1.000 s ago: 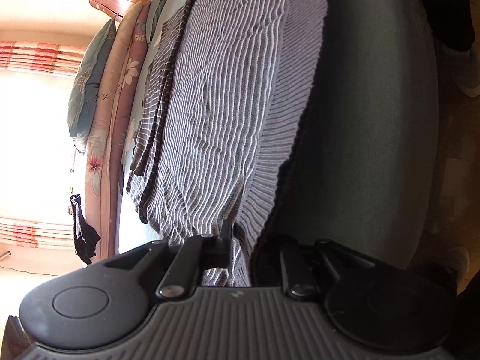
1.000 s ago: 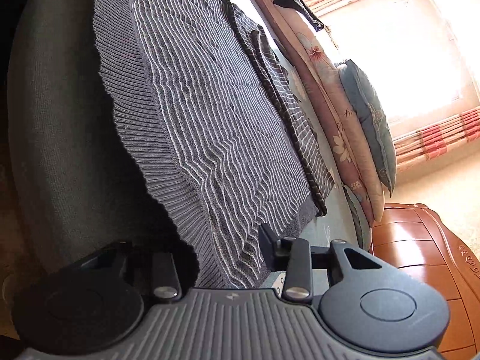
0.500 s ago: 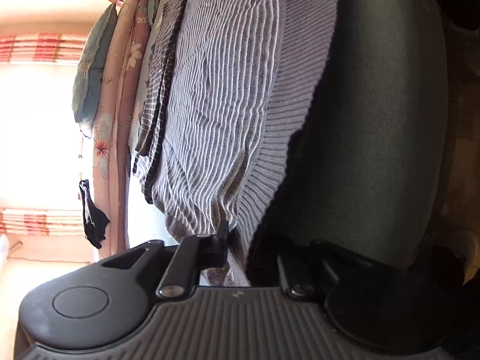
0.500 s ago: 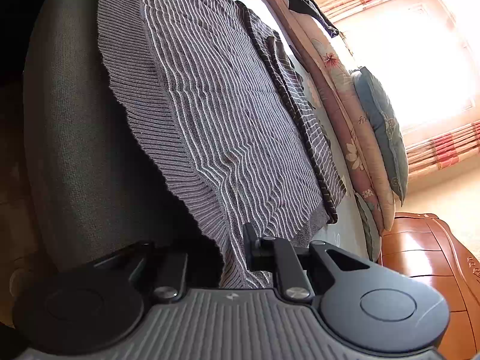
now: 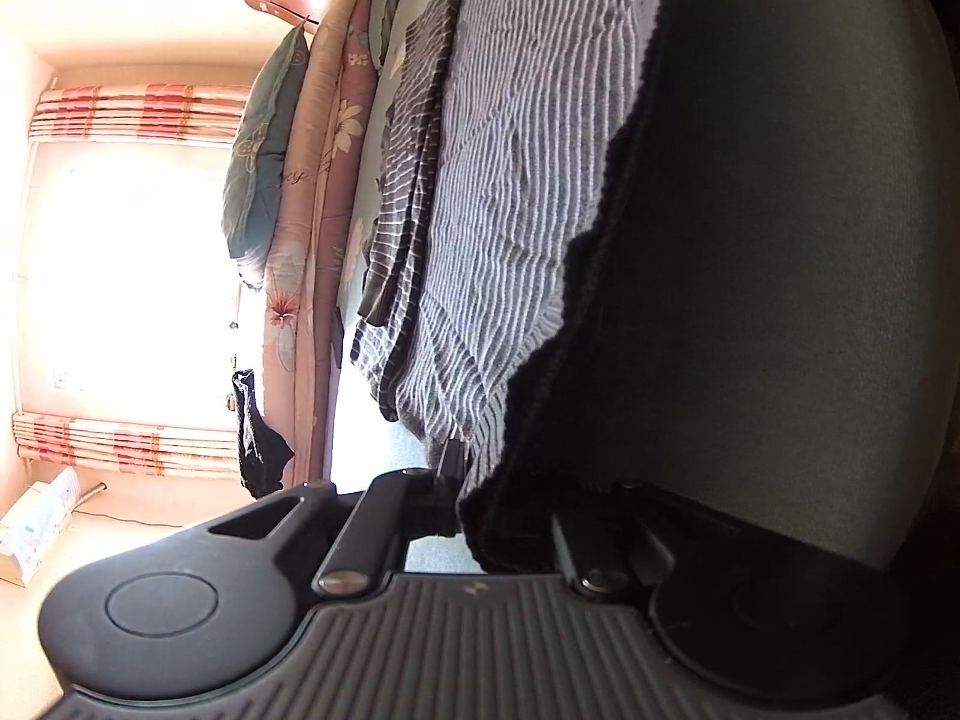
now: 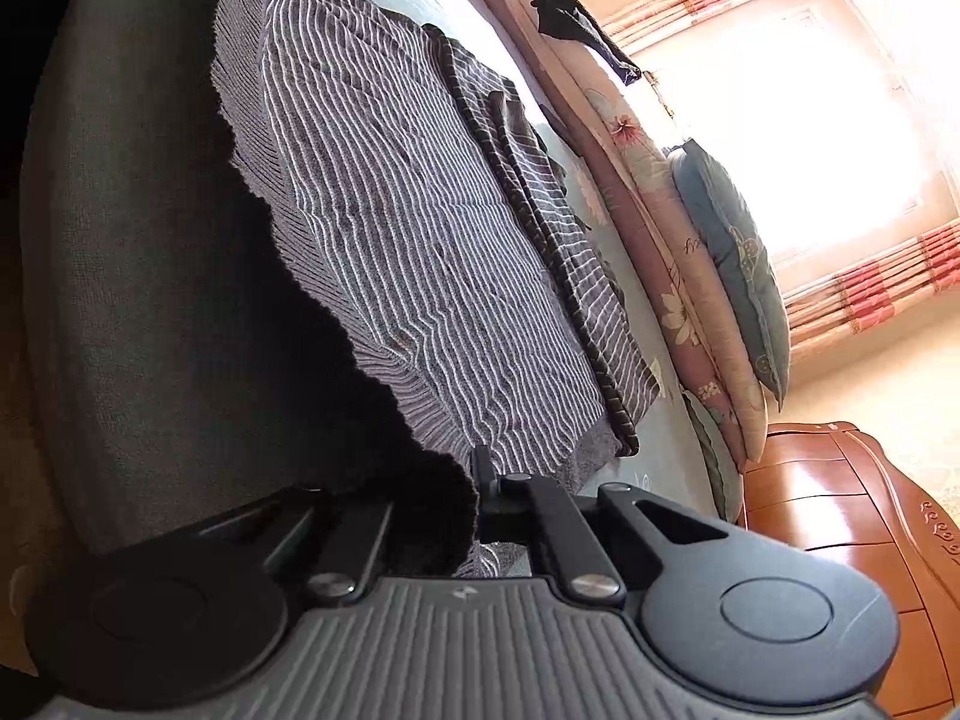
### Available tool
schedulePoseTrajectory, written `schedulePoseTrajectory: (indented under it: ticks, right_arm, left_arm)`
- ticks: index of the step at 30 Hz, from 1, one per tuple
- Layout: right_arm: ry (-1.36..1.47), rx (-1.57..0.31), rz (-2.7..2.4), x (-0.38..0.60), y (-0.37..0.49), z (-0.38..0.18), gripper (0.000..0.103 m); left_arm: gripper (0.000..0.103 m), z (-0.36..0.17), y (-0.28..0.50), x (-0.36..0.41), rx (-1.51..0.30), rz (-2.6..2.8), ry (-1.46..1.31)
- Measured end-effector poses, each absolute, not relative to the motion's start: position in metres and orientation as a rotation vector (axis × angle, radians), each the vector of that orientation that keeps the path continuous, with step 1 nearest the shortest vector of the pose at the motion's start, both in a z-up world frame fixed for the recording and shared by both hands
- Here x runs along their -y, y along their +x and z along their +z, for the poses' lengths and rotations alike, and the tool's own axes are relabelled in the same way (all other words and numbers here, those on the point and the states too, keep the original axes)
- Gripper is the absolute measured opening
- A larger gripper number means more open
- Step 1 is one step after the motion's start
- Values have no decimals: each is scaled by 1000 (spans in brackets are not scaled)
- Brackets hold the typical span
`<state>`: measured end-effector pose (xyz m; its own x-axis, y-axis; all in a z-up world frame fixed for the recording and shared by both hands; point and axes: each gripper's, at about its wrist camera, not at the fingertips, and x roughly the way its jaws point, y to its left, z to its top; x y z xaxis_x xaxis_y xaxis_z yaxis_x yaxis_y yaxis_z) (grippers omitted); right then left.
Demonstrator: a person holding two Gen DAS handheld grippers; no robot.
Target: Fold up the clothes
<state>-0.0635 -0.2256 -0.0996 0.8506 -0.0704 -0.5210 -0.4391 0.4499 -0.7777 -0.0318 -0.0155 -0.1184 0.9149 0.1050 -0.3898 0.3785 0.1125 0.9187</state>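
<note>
One bed point(image 5: 798, 240) with a grey-upholstered side fills both views, and one striped grey knit sweater point(image 5: 528, 192) lies spread flat on top of it, its ribbed hem point(image 6: 282, 228) running along the bed's near edge. Along the far side of the bed sit one long pink floral bolster point(image 5: 312, 228) and one blue-green cushion point(image 5: 258, 144). One wooden cabinet point(image 6: 840, 510) stands beyond the bed end, two striped curtain bands point(image 5: 132, 120) frame one bright window, and one small dark garment point(image 6: 576, 18) hangs over the bolster's end.

Two tongs are in play. The left gripper point(image 5: 474, 480) is pressed together on one corner of the sweater's hem, the dark ribbed edge bunched between its fingers. The right gripper point(image 6: 474, 480) is likewise pinching the opposite hem corner, cloth gathered up at its fingertips. The rest of the sweater stretches away from both tongs across the mattress.

A second ago both sets of fingers stood apart with the hem lying loose between them; now they have closed onto it, and the hem corners are pulled up into folds at the tips.
</note>
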Motion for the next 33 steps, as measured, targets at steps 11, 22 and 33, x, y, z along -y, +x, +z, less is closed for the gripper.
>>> schedulePoseTrajectory:
  ticks: [11,22,33]
  right_arm:
    - [-1084,-452,147,231,-22,-74,5]
    - [-1109,-419,83,240,55,-61,5]
    - [-1082,-402,17,252,160,-52,5]
  left_arm:
    - [5,-94,25,19,-338,-128,1411]
    - [6,-82,116,25,-329,-99,1356]
    - [6,-79,224,34,-329,-71,1276]
